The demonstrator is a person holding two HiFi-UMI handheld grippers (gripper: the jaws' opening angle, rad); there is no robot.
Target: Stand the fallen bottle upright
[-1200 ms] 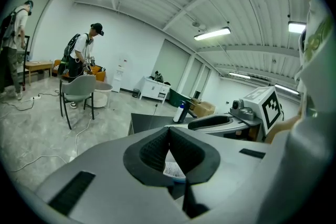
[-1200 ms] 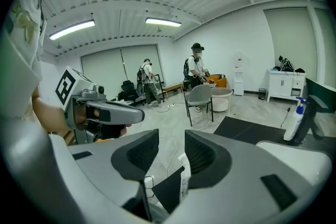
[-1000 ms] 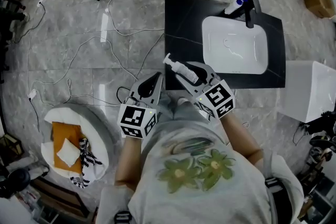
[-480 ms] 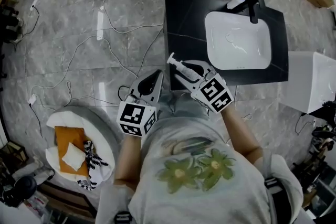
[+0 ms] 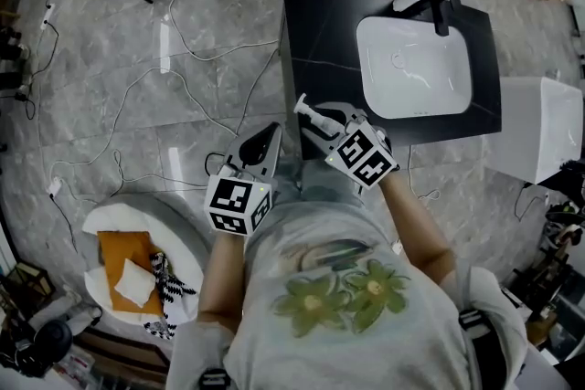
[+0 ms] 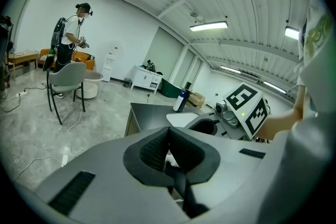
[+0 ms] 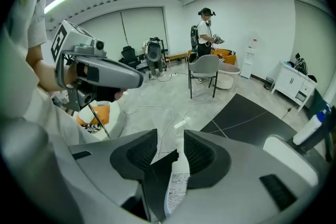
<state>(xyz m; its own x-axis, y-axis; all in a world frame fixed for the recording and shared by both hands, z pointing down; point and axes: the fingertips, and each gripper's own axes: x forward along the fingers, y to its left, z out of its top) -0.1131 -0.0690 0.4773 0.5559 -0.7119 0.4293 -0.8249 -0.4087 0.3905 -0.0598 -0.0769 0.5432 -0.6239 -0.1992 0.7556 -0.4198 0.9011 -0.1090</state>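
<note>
Pinching the bottle (image 5: pixel 312 117) in the right gripper (image 7: pixel 171 140), mid-frame in the head view, slanted over the counter's (image 5: pixel 315 23) lower-left corner. Pressed together, empty, at the left gripper (image 6: pixel 169 134). Could slip from so slight a grip, or topple off that edge if set down askew.

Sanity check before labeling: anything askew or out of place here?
Yes: the white pump bottle is slanted rather than upright, clamped in the right gripper by the black counter's near corner, not standing on it.

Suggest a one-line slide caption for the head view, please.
The right gripper holds a white pump bottle by a corner of the black counter, left gripper shut alongside.
</note>
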